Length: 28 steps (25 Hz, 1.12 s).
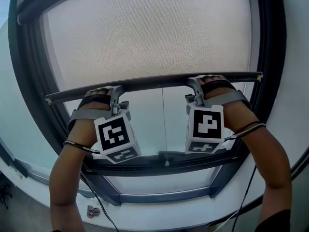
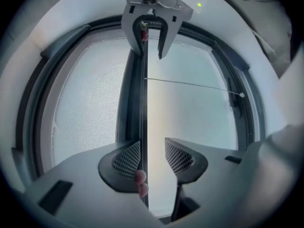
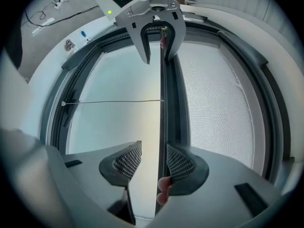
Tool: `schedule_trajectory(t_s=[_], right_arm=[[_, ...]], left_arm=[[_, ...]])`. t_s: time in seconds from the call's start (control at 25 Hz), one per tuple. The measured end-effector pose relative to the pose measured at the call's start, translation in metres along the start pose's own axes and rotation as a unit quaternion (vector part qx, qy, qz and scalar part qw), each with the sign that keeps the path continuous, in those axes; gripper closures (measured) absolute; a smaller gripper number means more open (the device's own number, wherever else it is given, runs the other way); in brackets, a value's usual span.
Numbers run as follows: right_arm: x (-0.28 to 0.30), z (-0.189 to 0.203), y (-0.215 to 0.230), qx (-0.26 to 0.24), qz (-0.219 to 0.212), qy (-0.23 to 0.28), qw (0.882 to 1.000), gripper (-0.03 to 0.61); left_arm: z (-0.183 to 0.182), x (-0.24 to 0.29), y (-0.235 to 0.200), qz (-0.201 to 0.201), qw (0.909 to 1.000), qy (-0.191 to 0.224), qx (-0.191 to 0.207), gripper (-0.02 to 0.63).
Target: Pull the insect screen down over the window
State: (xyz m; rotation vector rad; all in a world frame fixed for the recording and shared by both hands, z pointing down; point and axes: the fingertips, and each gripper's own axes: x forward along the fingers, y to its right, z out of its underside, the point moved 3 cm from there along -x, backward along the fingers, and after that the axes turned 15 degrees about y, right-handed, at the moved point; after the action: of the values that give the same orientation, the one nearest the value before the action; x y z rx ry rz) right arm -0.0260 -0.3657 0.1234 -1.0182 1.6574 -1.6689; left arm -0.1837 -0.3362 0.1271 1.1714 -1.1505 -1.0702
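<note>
The pale mesh insect screen covers the upper part of the window. Its dark bottom bar runs across the middle of the opening. My left gripper sits at the bar's left part and my right gripper at its right part. In the left gripper view the bar passes between the open jaws, against the left pad and apart from the other. In the right gripper view the bar lies against the right pad of the open jaws. A bare fingertip shows beside each bar.
A thin pull cord hangs from the bar's middle to a small knob. Below the bar is bare glass inside the dark window frame. A white sill lies under the frame, with a black cable at the right.
</note>
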Motion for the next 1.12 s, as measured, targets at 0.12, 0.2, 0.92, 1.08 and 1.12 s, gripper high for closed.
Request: schedule_trajectory(t_s=[0.12,0.2,0.92,1.08,1.12], right_arm=[[-0.002,0.0,-0.002,0.01,-0.018,0.003,1.0,0.414],[-0.007,-0.002,-0.004,0.025,-0.046,0.007,0.999,0.414],[0.004,-0.005,-0.039,0.021,-0.065,-0.001,0.998,0.442],[0.005,-0.005,-0.053,0.035,-0.073,0.004,0.997,0.442],[0.006,-0.004,-0.061,0.037,-0.077,0.006,0.996,0.443]], left_arm=[[-0.002,-0.004,0.002,0.048,0.9986,0.017,-0.018,0.453],[-0.003,-0.009,0.005,0.079,0.9961,0.028,-0.026,0.453],[0.001,0.0,0.039,0.092,0.9942,0.031,-0.048,0.466],[0.0,0.002,0.053,0.109,0.9922,0.036,-0.05,0.466],[-0.001,0.003,0.061,0.117,0.9911,0.037,-0.053,0.466]])
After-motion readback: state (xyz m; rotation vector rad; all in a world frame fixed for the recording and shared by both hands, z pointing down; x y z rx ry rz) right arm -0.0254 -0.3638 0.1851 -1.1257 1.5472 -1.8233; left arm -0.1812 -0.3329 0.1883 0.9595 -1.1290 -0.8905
